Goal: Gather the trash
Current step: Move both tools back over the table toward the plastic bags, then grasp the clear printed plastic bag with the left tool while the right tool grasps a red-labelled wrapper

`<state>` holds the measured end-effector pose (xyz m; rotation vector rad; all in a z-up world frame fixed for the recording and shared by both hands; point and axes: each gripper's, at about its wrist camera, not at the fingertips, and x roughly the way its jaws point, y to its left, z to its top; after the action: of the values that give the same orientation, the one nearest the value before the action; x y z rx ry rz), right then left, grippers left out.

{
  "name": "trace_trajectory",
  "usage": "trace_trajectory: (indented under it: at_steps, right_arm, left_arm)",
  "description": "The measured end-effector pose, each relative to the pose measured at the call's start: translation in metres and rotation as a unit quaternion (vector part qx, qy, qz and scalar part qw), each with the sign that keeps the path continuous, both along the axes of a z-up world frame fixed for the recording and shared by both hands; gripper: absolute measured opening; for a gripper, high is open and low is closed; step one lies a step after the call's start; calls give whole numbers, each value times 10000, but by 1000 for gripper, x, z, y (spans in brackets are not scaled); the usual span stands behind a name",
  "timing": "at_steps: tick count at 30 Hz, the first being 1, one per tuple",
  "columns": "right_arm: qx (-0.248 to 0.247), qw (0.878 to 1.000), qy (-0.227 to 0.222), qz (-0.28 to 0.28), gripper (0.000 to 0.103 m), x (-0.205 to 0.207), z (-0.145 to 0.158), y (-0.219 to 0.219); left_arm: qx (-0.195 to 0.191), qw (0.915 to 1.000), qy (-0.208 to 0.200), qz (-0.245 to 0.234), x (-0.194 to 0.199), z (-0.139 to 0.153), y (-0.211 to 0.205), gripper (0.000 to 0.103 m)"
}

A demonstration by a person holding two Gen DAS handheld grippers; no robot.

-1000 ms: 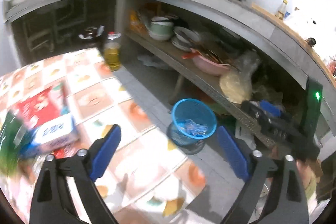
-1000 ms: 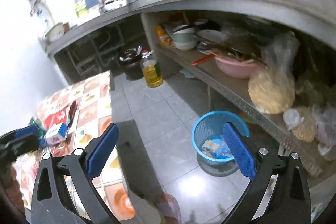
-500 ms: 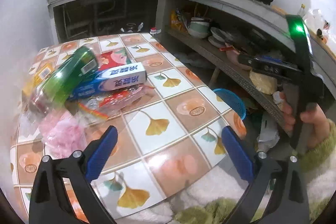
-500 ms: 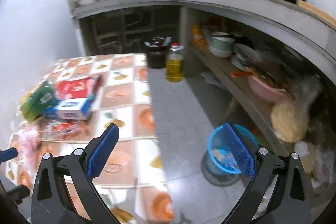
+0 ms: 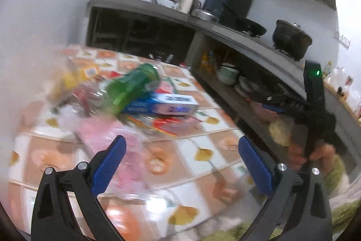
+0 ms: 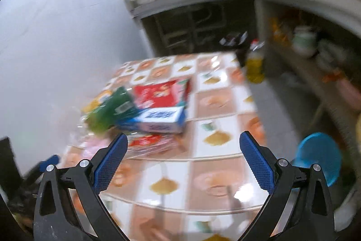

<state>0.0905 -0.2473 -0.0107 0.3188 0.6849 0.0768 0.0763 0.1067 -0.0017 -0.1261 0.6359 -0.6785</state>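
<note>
Presently both the left tool (image 5: 181,162) and right tool (image 6: 183,159) gape wide and empty above the glossy tile-patterned tabletop (image 6: 214,175), near a rectangular cardboard box (image 6: 158,120) and a crumpled green bottle (image 5: 130,85).

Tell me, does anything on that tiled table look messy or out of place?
Yes. A heap of litter sits on the tiled table: a green plastic bottle lying on its side across a blue-and-white carton, a red packet behind, and crumpled pink plastic in front. Both grippers are open and hold nothing.

Glossy tablecloth (image 6: 216,105); shiny green plastic bottle (image 5: 133,85); smooth card box (image 6: 158,120); blue plastic mesh basket (image 6: 320,157); textured gripper pads (image 6: 108,164).
</note>
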Motion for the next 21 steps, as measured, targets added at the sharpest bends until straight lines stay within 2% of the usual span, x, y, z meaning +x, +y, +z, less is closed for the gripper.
trace_trajectory:
  at_steps: [3,5,8,11,17,21]
  right_arm:
    - [633,9972,260,312,95,12,-9,8]
    - [1253,9895,498,529,95,23,-19,10]
    - [2015,9736,888,605,95,40,-39,12]
    - [2538,9579,1199,609,94,52,-56,14]
    - [3111,9368,1513,522,92,67,-81,19]
    - [3610,9149,1775,348,89,76,-100,16]
  left_arm:
    - [329,9992,-145,200,8,-5,8,98]
    - [482,9984,-127,271,13,-11,12,98]
    - [647,9973,158,314,24,-24,15,98]
    - [668,9963,468,281,29,-38,19,96]
    - [810,9913,978,334,42,-66,15,78]
    - [857,9868,1316,394,52,-79,11,64]
